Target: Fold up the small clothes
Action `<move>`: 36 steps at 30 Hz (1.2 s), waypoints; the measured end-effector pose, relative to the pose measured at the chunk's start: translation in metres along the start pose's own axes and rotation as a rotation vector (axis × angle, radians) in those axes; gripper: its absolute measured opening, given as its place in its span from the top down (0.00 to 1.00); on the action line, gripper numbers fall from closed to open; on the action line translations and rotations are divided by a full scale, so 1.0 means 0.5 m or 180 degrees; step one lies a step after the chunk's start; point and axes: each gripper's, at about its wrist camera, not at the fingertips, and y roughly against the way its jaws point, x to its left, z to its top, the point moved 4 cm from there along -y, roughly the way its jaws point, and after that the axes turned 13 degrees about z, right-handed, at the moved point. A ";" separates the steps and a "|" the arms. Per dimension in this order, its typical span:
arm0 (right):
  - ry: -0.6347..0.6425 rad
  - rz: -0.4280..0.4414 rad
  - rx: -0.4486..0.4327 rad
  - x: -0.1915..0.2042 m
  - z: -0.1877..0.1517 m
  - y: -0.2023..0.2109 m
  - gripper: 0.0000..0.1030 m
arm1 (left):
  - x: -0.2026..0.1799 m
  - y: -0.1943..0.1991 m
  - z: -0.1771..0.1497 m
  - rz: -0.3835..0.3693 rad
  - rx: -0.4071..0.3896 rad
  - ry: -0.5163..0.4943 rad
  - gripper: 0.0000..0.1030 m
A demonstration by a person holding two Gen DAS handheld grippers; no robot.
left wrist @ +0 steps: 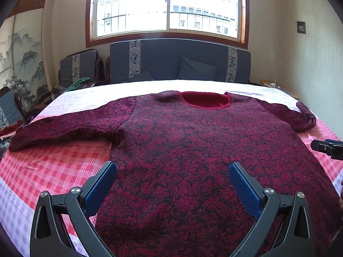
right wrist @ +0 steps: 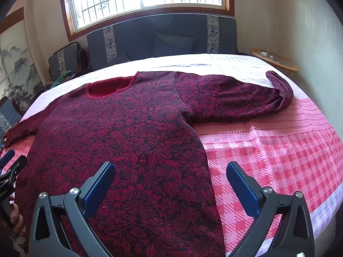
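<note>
Both my claws sit nearest the lens, black frames w/ blue ribbed pads: left claw (left wrist: pixel 172 167) has its fingers spread wide over the lower body of the garment, right claw (right wrist: pixel 171 166) likewise spread, straddling the garment's side edge, gripping nothing. Under them I see 1 dark red floral-pattern knit sweater (left wrist: pixel 182 150), laid flat face-up, neckline pointing away from me, 2 sleeves out to the sides; the right sleeve's cuff is curled back on itself. It lies on a worktop covered w/ a pink-and-red checked cloth (right wrist: pixel 278 154), which goes white toward the far end.

Room: big wood-framed window (left wrist: pixel 167 6) at the back, grey-blue sofa w/ 2 patterned strips (left wrist: pixel 180 60) below it, 2 grey cushions on the seat. Grey padded armchair (left wrist: pixel 78 67) at left, ink landscape screen (left wrist: pixel 23 60) beyond it. Small round rattan side table (right wrist: pixel 274 61) at right, a white cable on it.
</note>
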 end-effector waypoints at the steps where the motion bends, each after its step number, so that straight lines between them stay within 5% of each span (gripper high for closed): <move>1: -0.0004 0.0003 -0.0003 -0.003 0.000 0.000 0.00 | 0.002 -0.001 0.000 -0.0003 0.0009 0.0017 0.00; 8: -0.0164 0.0114 -0.0112 -0.066 0.022 0.011 0.01 | 0.020 -0.021 -0.004 -0.0067 0.0206 0.0171 0.00; 11: -0.0384 0.0062 -0.0198 -0.143 0.046 0.019 0.11 | 0.025 -0.029 -0.007 -0.0066 0.0269 0.0230 0.00; 20: -0.0694 -0.0881 -0.0197 -0.427 0.193 -0.016 0.18 | 0.030 -0.046 -0.013 -0.0106 0.0408 0.0295 0.00; 30: -0.0535 -0.1378 0.0467 -0.574 0.306 -0.159 0.21 | 0.056 -0.092 -0.025 -0.0321 0.0782 0.0629 0.00; 31: -0.0563 -0.1365 0.0523 -0.586 0.306 -0.167 0.23 | 0.059 -0.098 -0.027 -0.0346 0.0827 0.0671 0.00; 34: -0.0918 -0.1148 0.0477 -0.629 0.301 -0.164 0.66 | 0.065 -0.107 -0.030 -0.0384 0.0886 0.0766 0.00; 36: -0.1236 -0.0950 0.0250 -0.655 0.295 -0.134 0.76 | 0.066 -0.105 -0.030 -0.0392 0.0869 0.0788 0.00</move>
